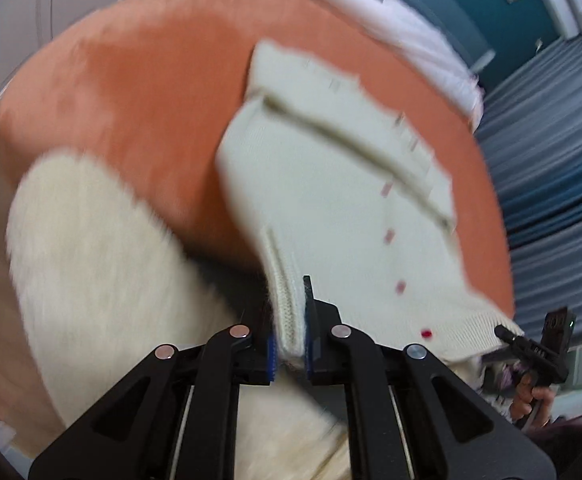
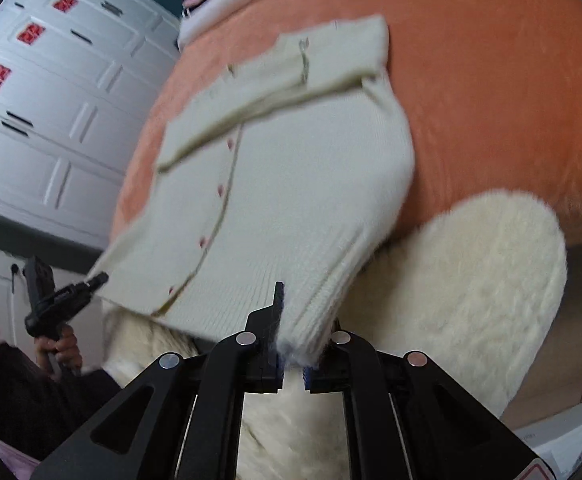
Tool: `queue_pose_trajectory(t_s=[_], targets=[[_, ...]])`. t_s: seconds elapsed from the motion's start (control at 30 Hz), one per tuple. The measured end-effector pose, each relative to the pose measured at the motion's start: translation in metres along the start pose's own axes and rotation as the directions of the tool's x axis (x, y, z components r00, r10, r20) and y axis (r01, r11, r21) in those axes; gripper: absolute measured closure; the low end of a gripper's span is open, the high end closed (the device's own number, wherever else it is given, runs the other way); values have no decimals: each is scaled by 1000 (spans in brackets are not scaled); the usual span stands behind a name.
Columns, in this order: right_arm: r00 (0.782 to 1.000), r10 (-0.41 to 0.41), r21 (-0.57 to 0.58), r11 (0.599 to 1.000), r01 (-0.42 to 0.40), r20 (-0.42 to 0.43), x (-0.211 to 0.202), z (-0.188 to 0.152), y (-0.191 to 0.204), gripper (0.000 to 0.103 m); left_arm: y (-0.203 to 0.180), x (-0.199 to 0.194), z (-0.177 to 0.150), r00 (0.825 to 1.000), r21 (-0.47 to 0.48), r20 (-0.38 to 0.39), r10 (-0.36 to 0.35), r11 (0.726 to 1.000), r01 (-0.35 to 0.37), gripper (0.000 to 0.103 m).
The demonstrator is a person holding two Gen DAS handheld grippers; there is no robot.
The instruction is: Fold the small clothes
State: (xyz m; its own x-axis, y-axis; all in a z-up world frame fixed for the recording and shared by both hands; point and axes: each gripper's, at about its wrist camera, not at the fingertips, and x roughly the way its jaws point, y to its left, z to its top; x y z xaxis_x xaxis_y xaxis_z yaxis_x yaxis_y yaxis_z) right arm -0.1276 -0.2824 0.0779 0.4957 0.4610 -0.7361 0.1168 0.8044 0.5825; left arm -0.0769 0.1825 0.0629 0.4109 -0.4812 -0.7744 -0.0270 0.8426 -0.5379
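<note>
Both grippers — left, right — are clamped on the cardigan's near hem corners; its far part, sleeves folded in, lies on the orange bed; next, probably carry the hem far — evenly.

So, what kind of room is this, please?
Probably a bedroom at home. An orange bed fills the view, white wardrobe doors stand beside it, and a fluffy rug lies below. A cream cardigan is being folded.
</note>
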Motion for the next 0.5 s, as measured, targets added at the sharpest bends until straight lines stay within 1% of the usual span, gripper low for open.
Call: queue_pose_trajectory(t_s=[0.03, 0.1, 0.17, 0.23, 0.3, 0.37, 0.43, 0.5], targets=[[998, 23, -2, 1000, -23, 64, -4, 16, 1, 97, -8, 0, 19, 999, 9, 44, -30, 1000, 30, 95], [982, 52, -16, 999, -49, 180, 1, 50, 4, 97, -21, 7, 62, 990, 45, 126, -61, 997, 56, 95], [964, 53, -21, 999, -49, 260, 18, 80, 5, 97, -37, 22, 105, 979, 76, 193, -66, 996, 52, 95], [949, 68, 27, 996, -80, 309, 43, 109, -4, 97, -52, 43, 139, 971, 92, 233, -52, 995, 31, 95], [940, 65, 80, 992, -97, 335, 70, 134, -10, 97, -56, 71, 172, 972, 70, 233, -42, 997, 26, 95], [940, 35, 122, 989, -81, 339, 97, 155, -18, 97, -60, 101, 196, 975, 50, 221, -11, 999, 0, 95], [945, 13, 169, 983, -72, 327, 126, 177, -29, 97, -59, 135, 215, 979, 40, 200, 36, 998, -45, 94], [951, -10, 220, 974, -61, 309, 152, 192, -42, 97, -57, 164, 224, 983, 23, 174, 67, 997, -73, 94]])
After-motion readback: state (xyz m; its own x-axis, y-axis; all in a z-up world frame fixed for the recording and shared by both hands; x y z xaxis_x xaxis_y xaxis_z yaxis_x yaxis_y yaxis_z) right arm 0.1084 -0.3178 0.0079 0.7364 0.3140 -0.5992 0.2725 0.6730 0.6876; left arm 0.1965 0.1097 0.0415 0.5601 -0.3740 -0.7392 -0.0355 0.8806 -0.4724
